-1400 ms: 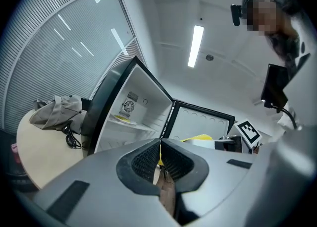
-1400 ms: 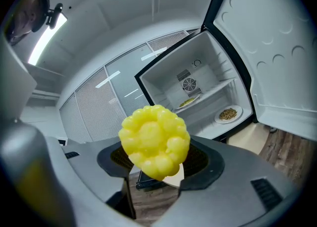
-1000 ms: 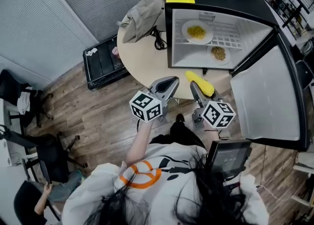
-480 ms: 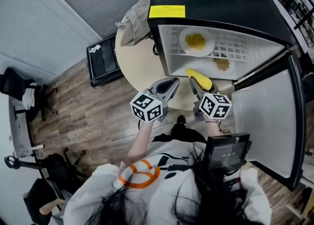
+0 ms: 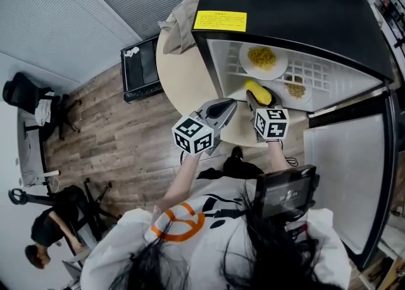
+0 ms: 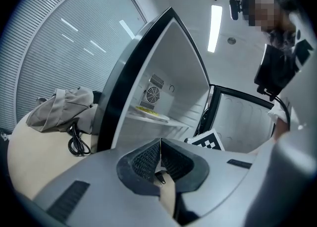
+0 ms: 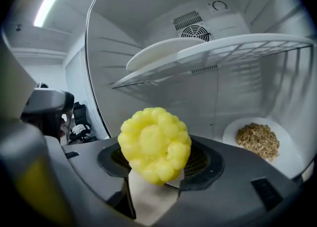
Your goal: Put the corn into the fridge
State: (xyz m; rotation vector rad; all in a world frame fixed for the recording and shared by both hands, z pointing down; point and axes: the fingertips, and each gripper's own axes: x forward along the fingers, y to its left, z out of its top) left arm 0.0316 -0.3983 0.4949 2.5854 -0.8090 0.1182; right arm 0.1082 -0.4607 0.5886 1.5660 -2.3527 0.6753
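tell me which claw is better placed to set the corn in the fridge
Right: the right claw grips the corn at the open fridge's mouth. The left claw is shut and empty, outside it.

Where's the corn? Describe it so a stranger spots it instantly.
Start at the open black mini fridge on the round table. At its lower compartment's mouth the right claw grips the corn, one bright yellow cob; the upper plate and lower plate hold only loose heaps.
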